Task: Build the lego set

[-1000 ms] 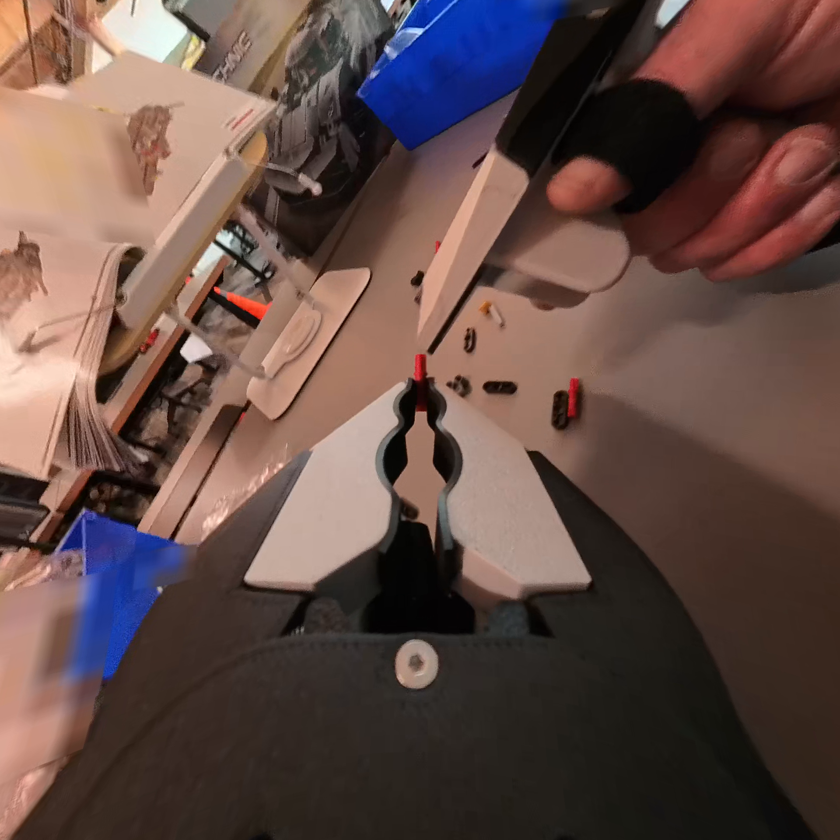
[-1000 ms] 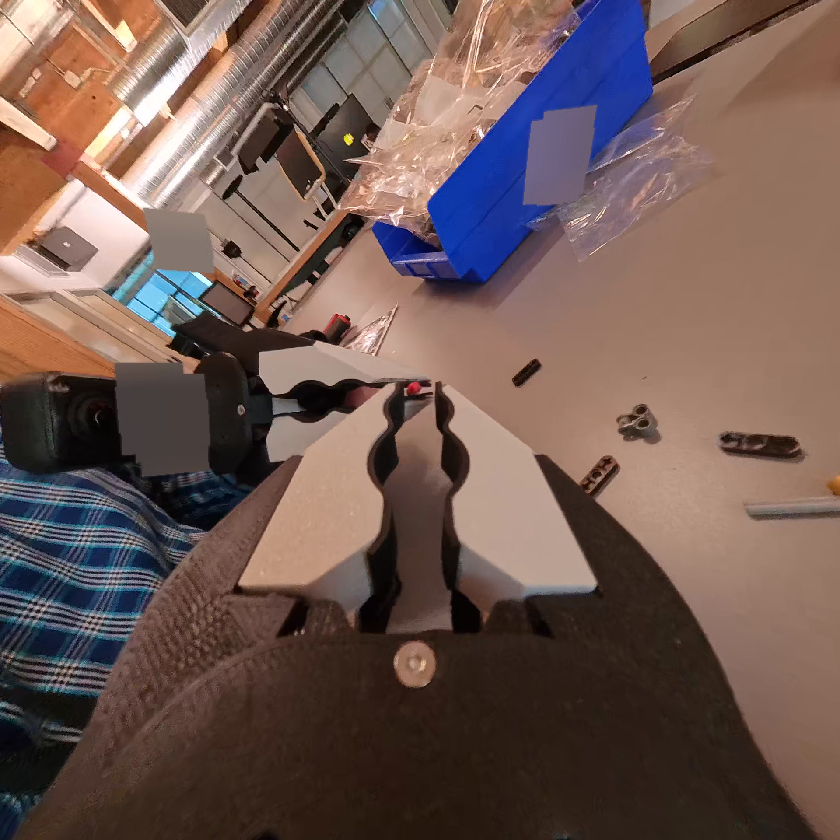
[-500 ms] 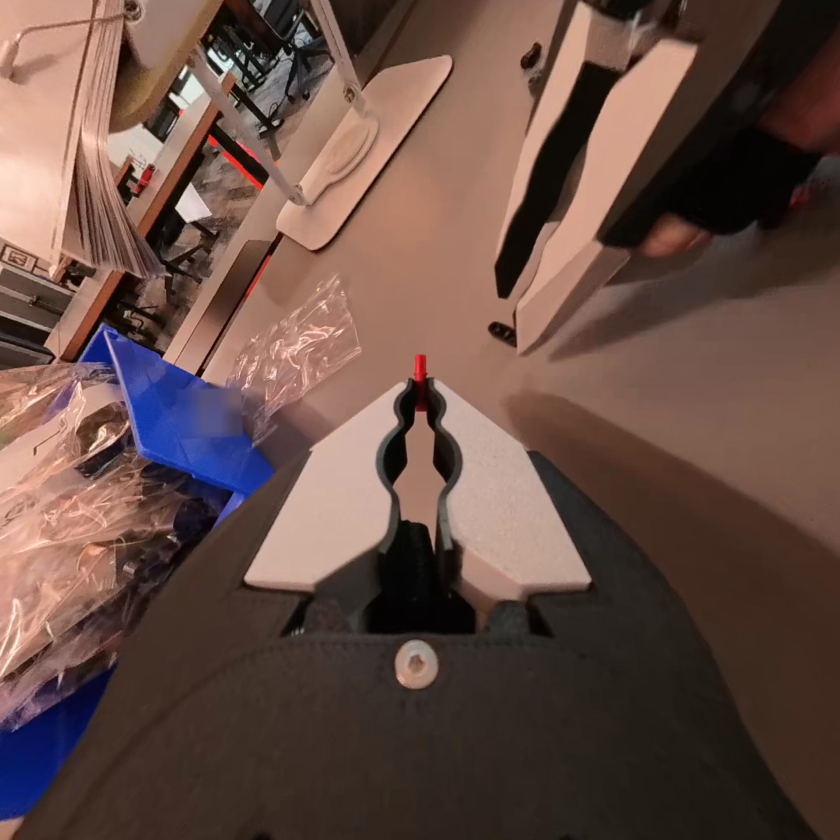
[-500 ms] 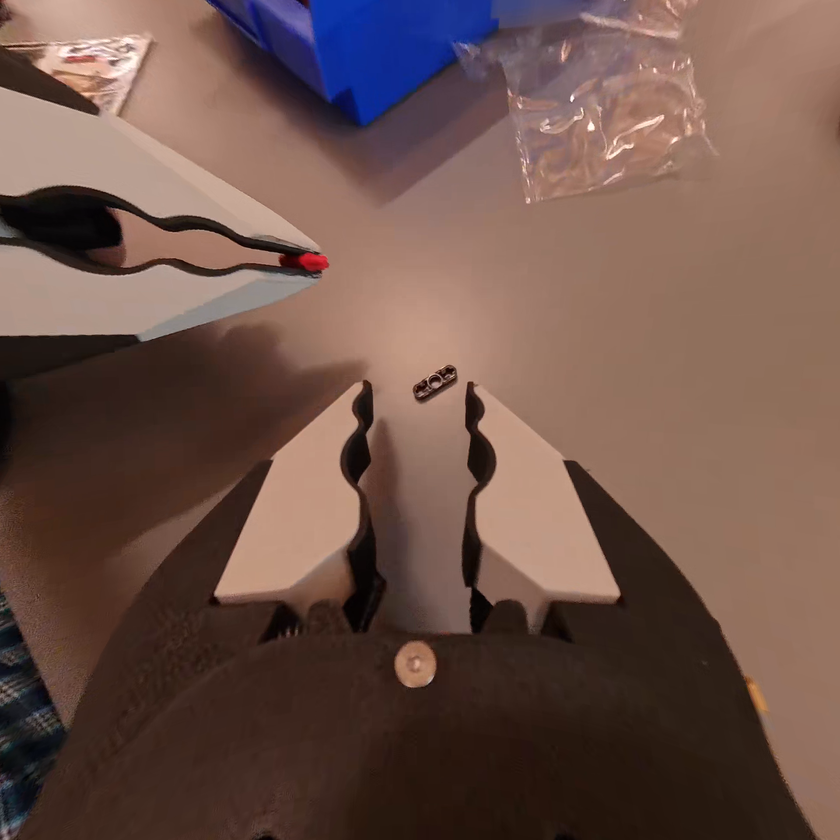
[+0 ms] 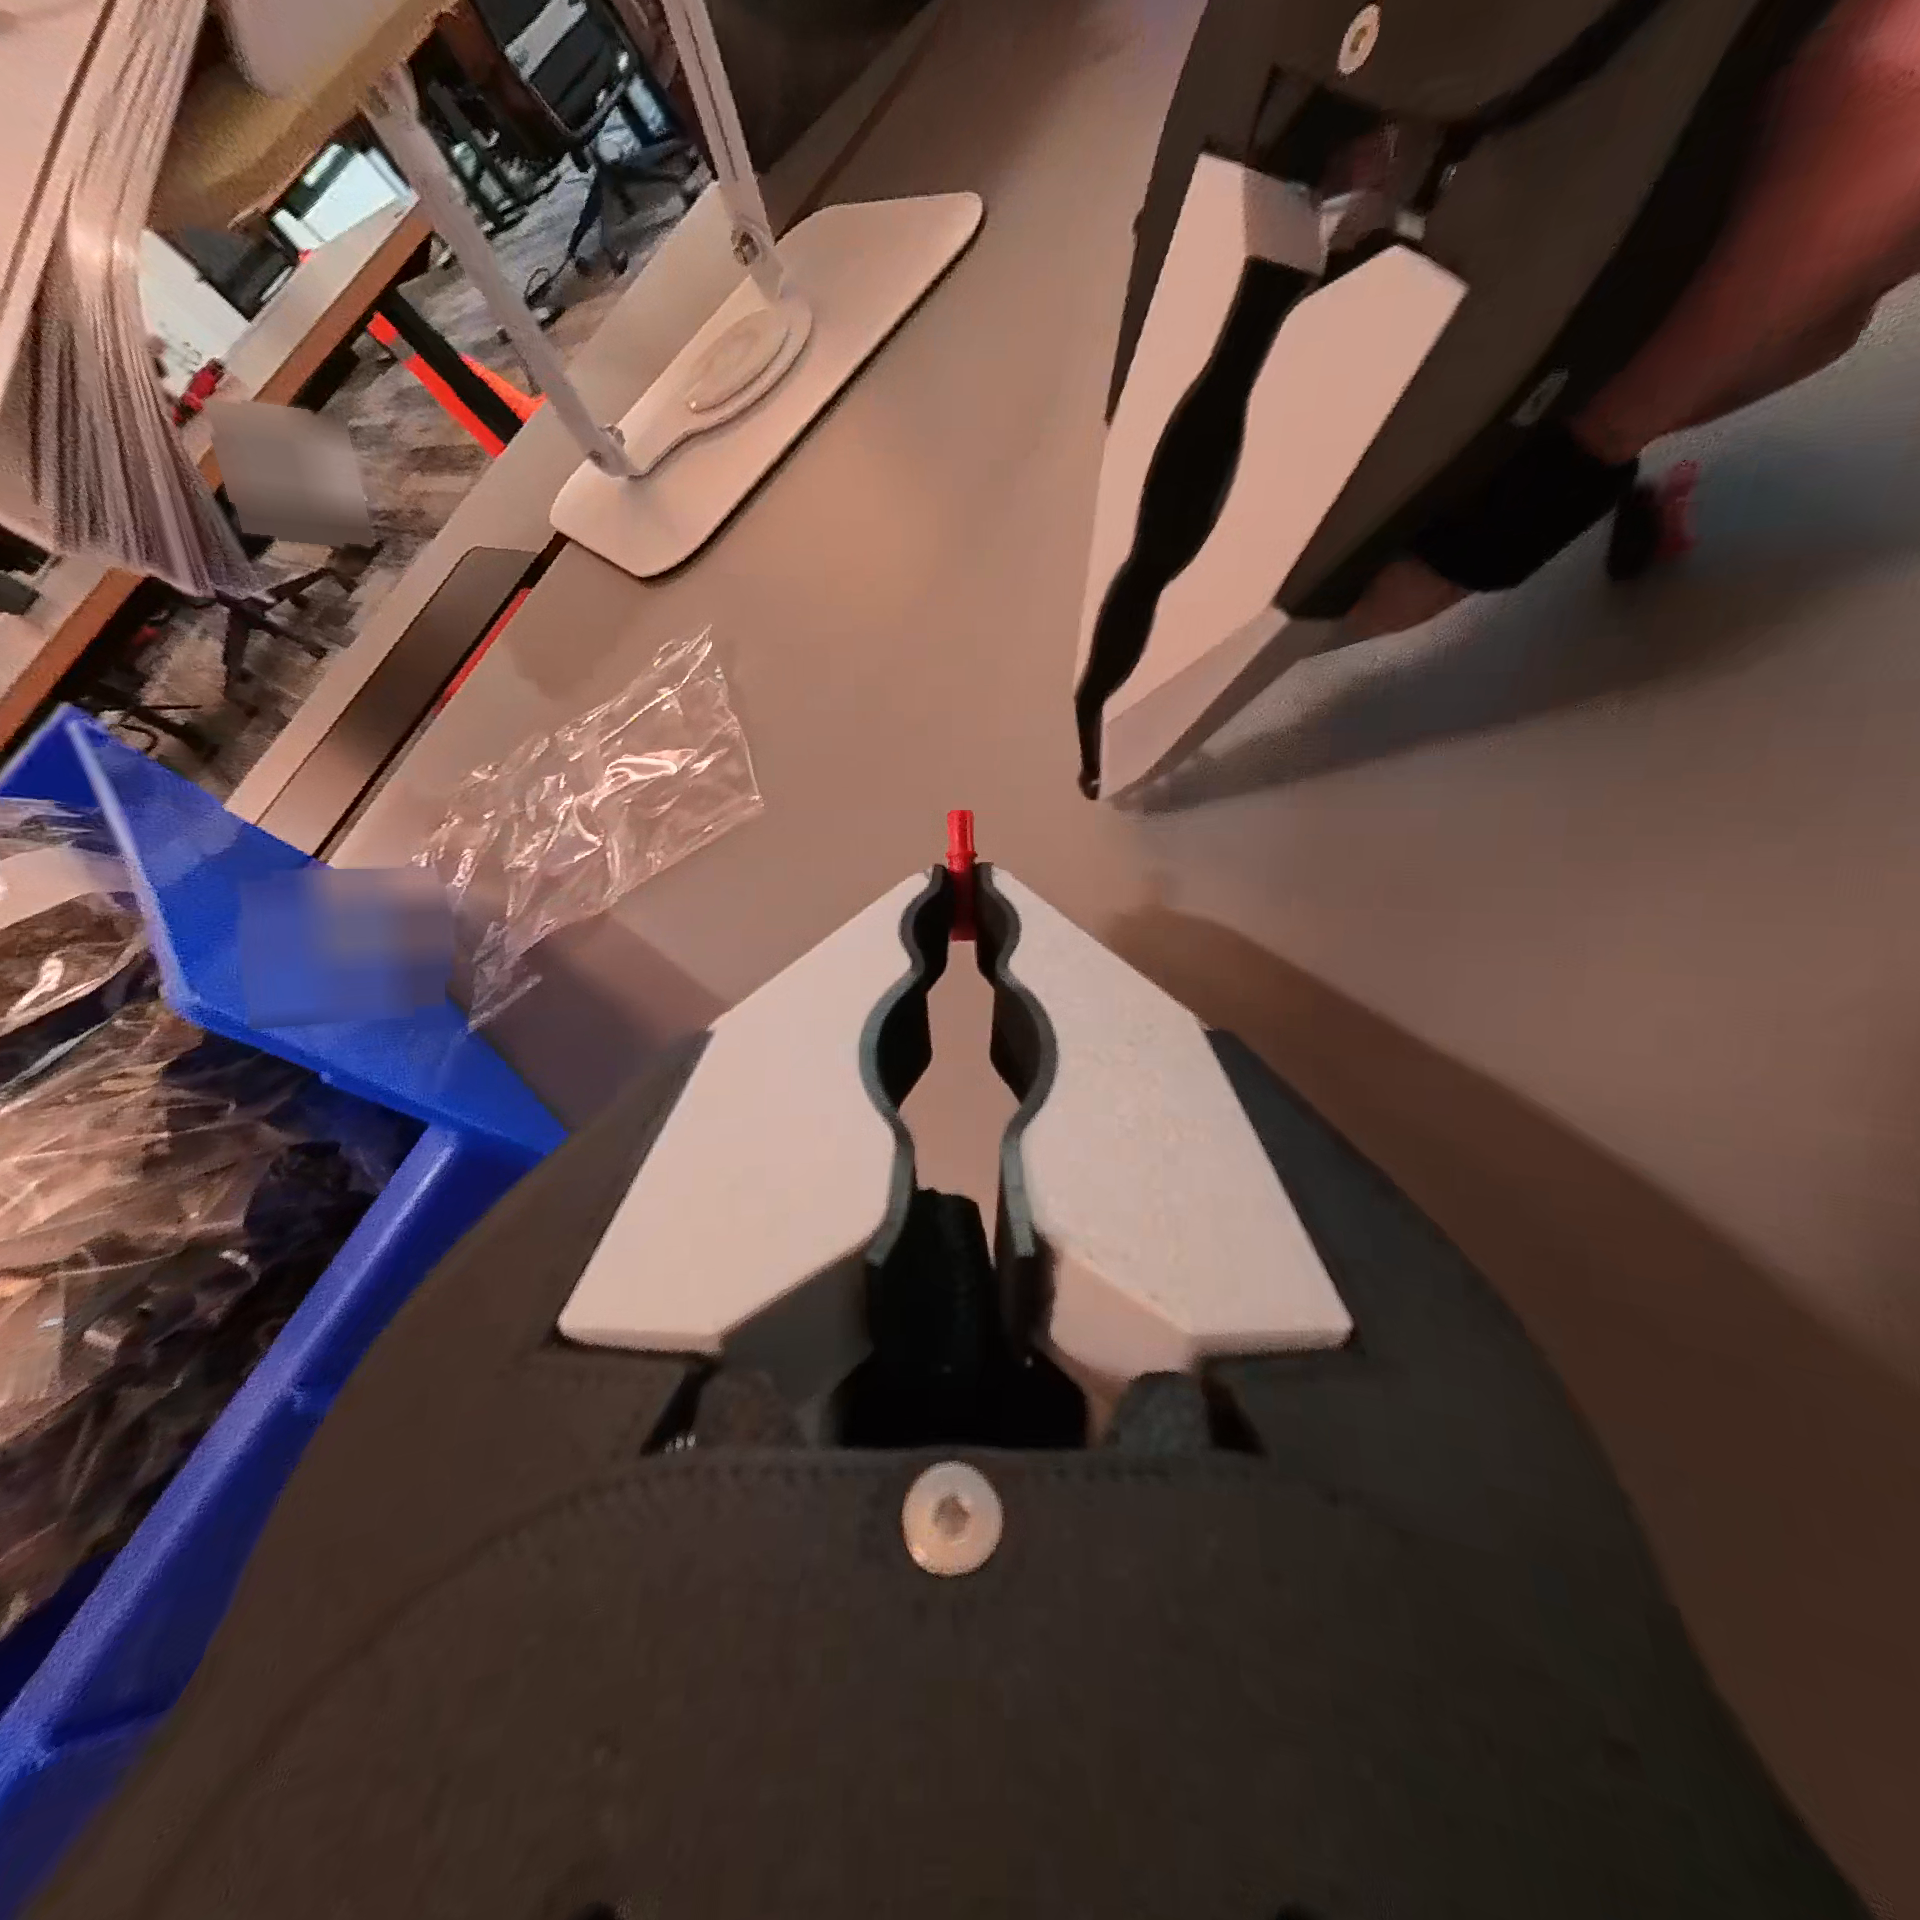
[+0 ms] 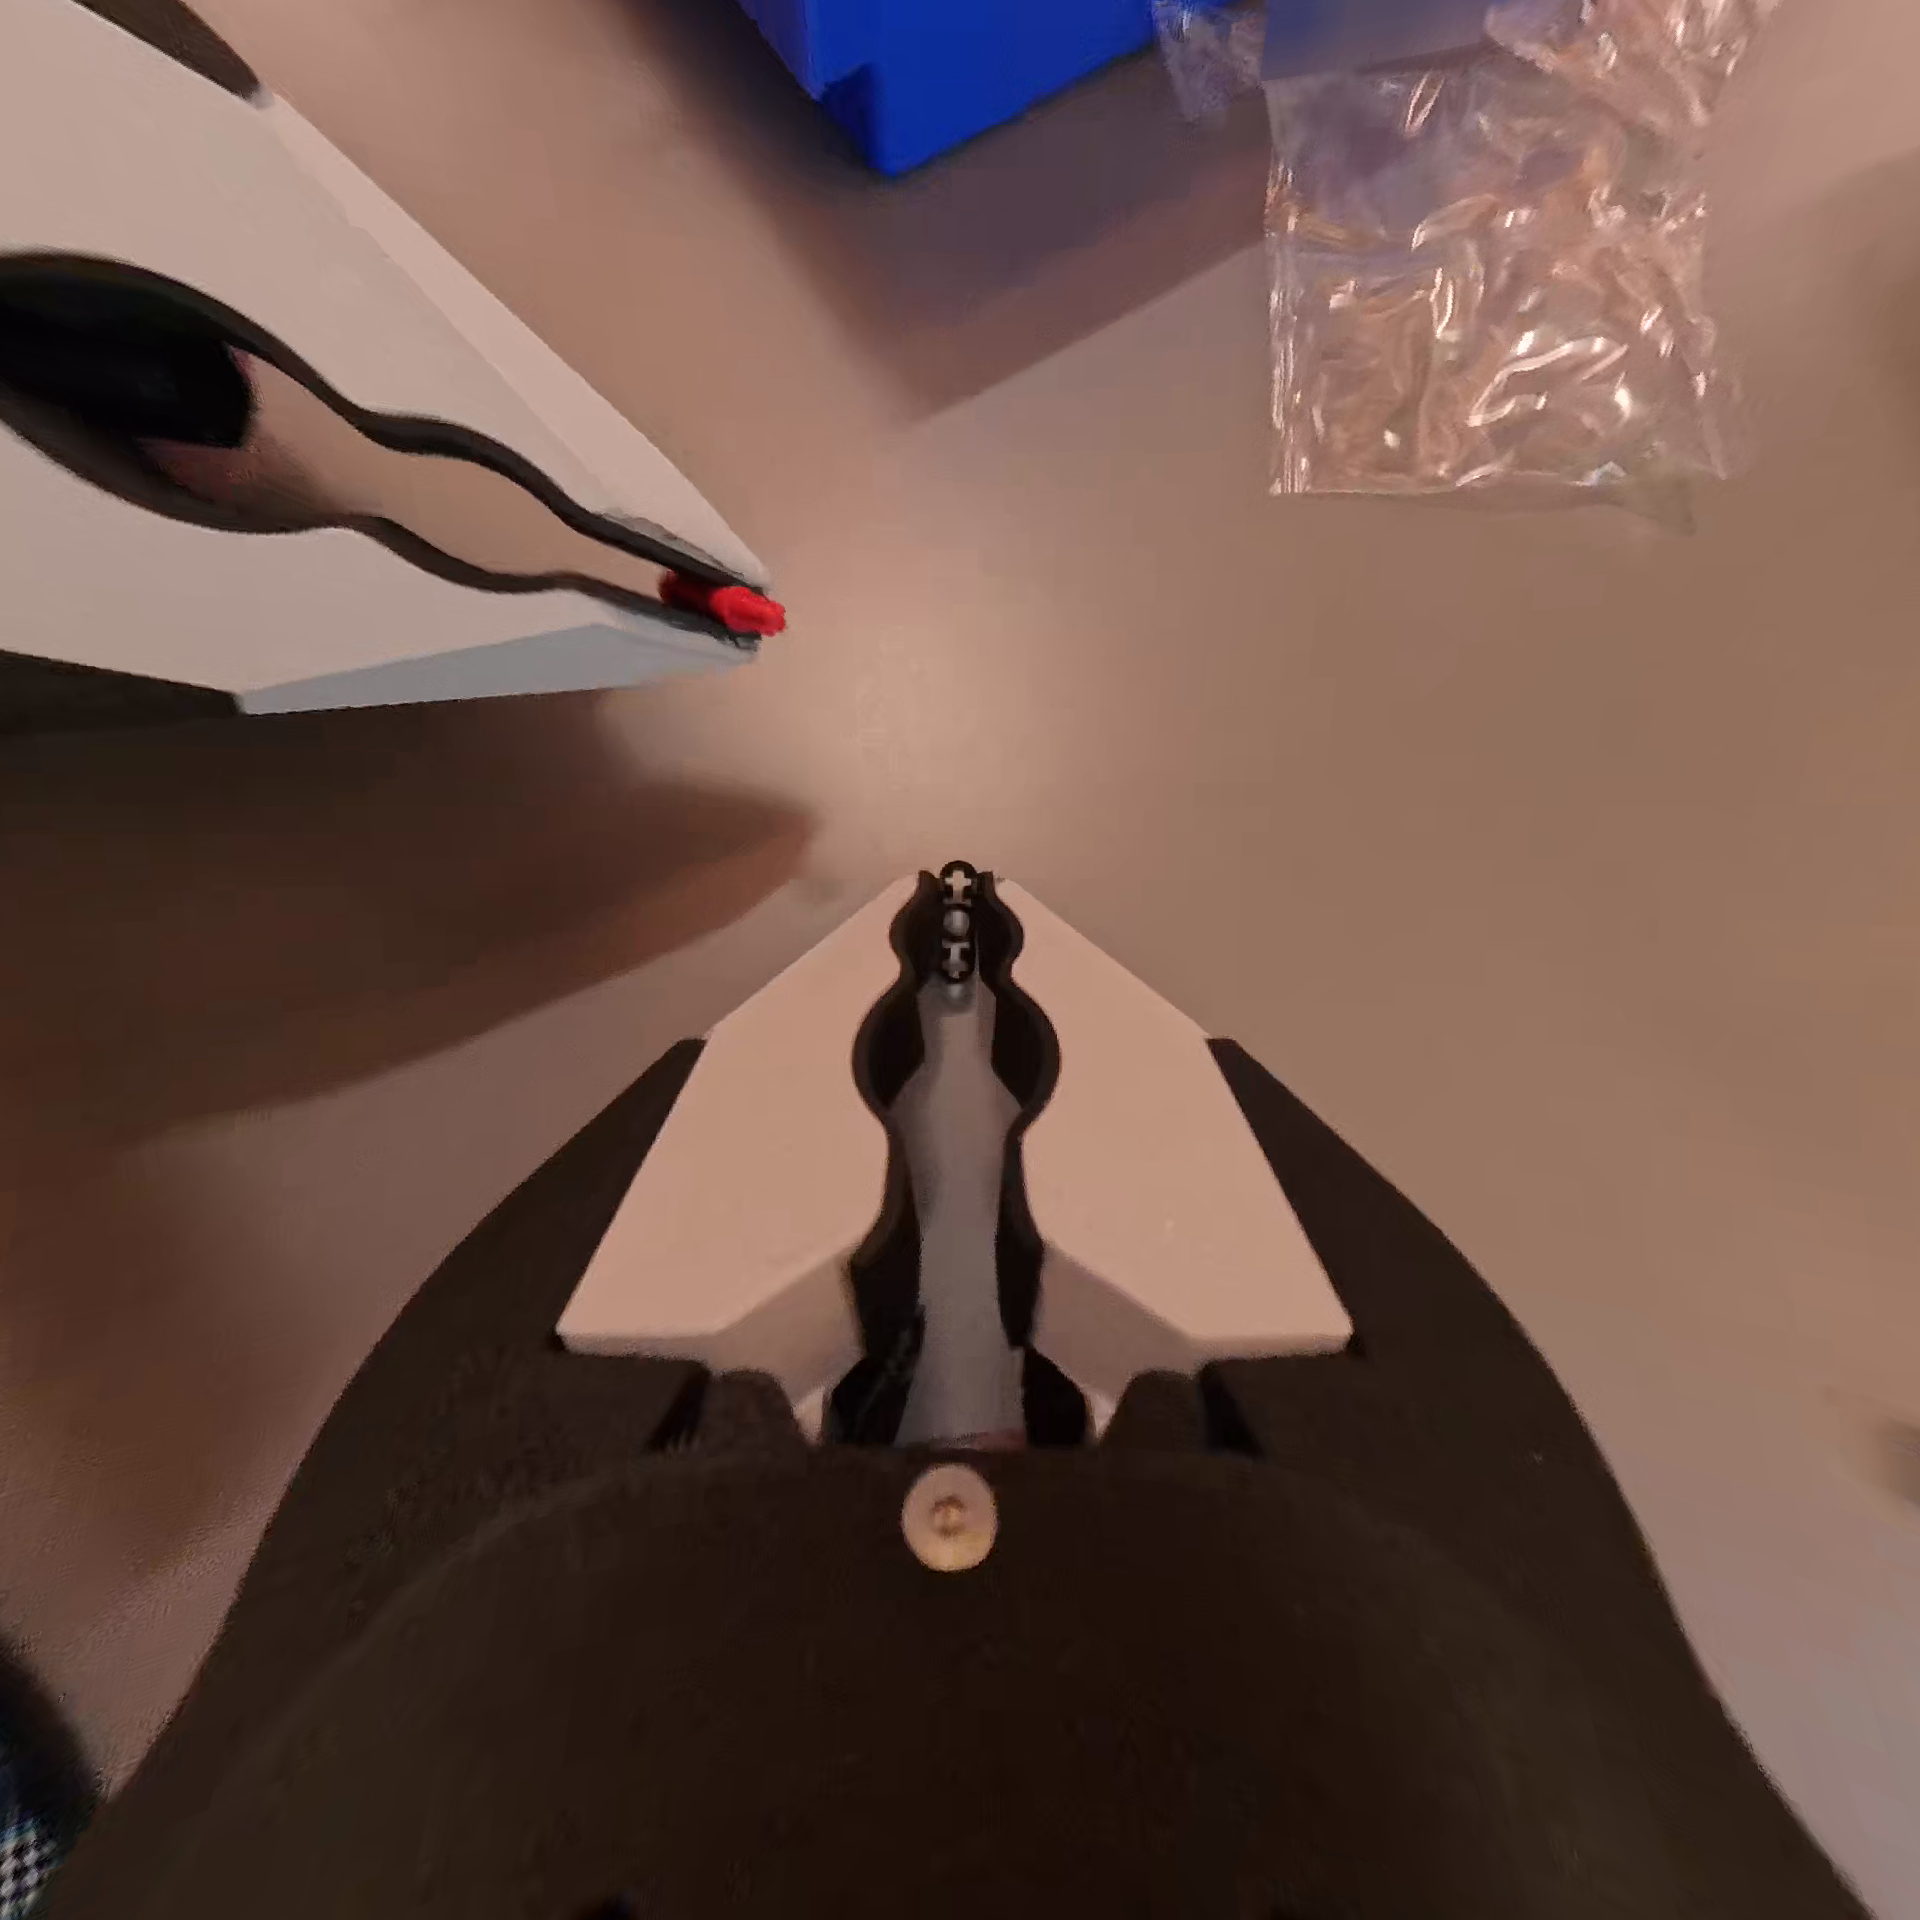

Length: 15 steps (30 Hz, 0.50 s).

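Observation:
My left gripper (image 5: 961, 881) is shut on a small red lego pin (image 5: 960, 862) whose tip sticks out past the fingertips. The pin and the left gripper also show at the left of the right wrist view (image 6: 727, 608). My right gripper (image 6: 956, 881) is shut on a small black lego beam with three holes (image 6: 955, 923), held lengthwise between the pads just above the grey table (image 6: 1351, 831). In the left wrist view the right gripper (image 5: 1091, 774) points down at the table on the upper right, with a gloved hand behind it.
A blue bin (image 5: 312, 1039) full of clear plastic bags stands at the left, and shows at the top of the right wrist view (image 6: 966, 73). A crumpled clear bag (image 5: 592, 790) lies on the table. A white lamp base (image 5: 769, 374) stands farther back. An open booklet (image 5: 94, 312) is at the far left.
My right gripper came down over the black beam on the table and shut on it. My left gripper kept the red pin and turned a little.

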{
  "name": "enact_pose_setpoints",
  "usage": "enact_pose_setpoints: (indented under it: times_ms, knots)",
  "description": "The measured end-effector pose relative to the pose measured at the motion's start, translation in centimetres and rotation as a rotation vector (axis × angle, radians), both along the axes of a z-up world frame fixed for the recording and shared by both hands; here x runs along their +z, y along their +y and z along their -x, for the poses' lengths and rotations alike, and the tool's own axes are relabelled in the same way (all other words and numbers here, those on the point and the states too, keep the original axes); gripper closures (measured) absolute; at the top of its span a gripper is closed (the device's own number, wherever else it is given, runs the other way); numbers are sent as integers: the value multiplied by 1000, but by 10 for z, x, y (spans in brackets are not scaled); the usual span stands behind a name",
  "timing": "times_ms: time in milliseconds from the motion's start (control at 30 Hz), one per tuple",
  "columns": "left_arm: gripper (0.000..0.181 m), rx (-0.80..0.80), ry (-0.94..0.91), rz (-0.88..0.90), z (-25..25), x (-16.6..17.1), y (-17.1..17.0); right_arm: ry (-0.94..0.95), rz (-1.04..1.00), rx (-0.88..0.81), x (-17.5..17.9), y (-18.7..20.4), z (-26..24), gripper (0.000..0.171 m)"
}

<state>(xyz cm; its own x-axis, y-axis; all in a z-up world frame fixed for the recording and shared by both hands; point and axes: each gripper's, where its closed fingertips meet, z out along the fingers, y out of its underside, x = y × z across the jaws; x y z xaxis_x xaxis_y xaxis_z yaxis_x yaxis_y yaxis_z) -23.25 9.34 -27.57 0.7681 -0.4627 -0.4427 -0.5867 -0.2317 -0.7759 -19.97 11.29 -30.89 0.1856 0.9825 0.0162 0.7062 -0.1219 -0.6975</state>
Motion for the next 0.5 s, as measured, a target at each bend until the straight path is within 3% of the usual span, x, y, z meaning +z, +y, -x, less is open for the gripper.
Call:
enact_pose_setpoints:
  times_ms: [200, 500]
  knots:
    - [178, -38, -174, -23, -12, 16, -1, 372, 233, 54, 64, -12, 3, 167]
    - [178, -87, -285, -97, -22, 38, -2, 523, 383, 112, 87, -26, 7, 167]
